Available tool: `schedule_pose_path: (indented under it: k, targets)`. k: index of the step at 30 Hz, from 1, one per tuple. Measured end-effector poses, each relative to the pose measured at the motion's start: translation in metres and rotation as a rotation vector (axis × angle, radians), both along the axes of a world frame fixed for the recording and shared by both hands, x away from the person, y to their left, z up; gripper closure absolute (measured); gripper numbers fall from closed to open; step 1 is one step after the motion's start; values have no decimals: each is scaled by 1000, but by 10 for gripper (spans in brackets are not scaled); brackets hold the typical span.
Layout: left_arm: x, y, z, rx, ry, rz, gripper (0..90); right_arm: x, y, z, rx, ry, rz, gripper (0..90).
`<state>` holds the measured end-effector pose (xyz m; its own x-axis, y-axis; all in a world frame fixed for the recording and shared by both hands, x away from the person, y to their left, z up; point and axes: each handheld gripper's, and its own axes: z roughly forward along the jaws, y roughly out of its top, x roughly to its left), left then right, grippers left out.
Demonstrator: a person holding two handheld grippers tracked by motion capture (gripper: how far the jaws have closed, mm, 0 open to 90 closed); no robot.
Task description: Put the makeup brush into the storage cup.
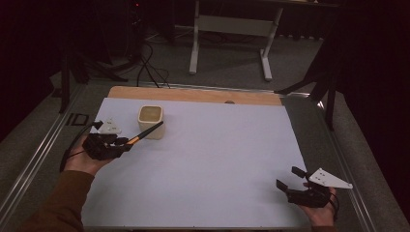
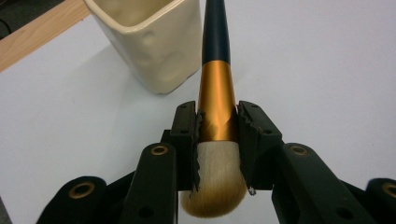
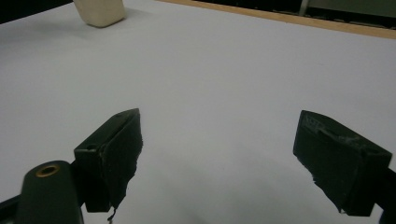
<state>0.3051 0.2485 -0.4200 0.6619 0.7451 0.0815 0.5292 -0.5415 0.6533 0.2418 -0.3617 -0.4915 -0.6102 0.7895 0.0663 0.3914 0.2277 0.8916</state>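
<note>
Gripping brush (image 2: 217, 93) bristles-back, left gripper (image 2: 217, 135) beside cup (image 2: 154, 42).

Dim room, grey carpet floor (image 1: 227, 58), white-legged desk (image 1: 232, 29) behind.

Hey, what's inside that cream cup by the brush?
From the high view, the cream cup looks empty: only its pale inner walls show. Its floor is hidden by the near wall. The makeup brush in the left gripper stays outside it.
</note>
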Motion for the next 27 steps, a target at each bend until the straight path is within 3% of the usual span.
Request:
schedule_pose_path:
  k: [14, 27]
  targets:
    - [-3, 9, 10, -14, -22, 25, 699, 0, 0, 0, 2, 2, -2, 149]
    - [-1, 16, 20, 9, -16, 30, 699, 0, 0, 0, 3, 1, -2, 149]
